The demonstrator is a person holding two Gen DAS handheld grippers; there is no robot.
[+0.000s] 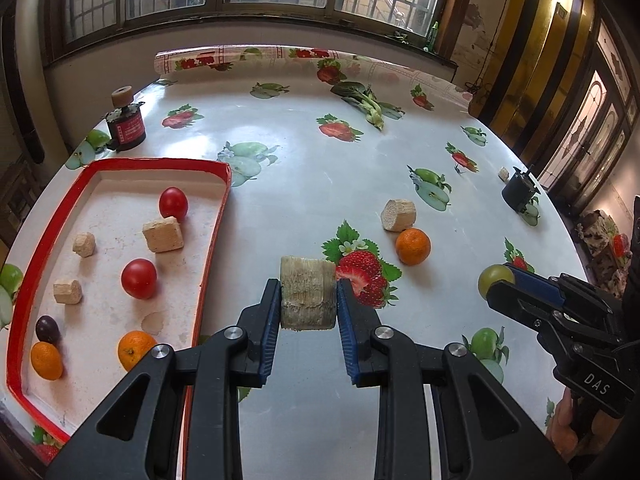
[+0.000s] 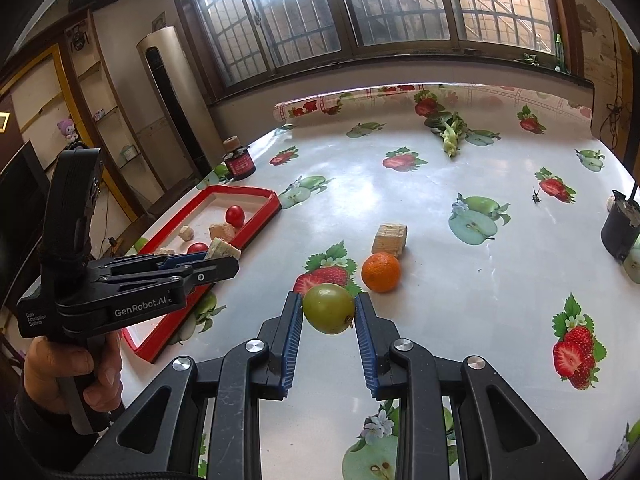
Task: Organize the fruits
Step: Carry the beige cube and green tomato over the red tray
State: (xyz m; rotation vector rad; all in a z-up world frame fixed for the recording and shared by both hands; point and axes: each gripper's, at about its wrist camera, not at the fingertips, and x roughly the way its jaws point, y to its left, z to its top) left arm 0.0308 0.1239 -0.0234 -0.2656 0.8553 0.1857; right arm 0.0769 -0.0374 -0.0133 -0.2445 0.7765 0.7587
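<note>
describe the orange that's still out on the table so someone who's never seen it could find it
Start at the red-rimmed tray, then look across the fruit-print tablecloth. The loose orange sits touching a tan block; the other oranges lie inside the tray.

Lived-in home room, fruit-print oilcloth table [image 1: 304,184], barred windows [image 2: 400,4], standing air conditioner [image 2: 170,92], plush toy [image 2: 68,128]

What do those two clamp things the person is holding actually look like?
Both the left gripper and the right gripper are black plastic tongs with ribbed blue pads and silver rivets. The left carries white "GenRobot.AI" lettering on its side, the right "DAS". Each has a pistol-style handle; a dark sleeve shows.
</note>
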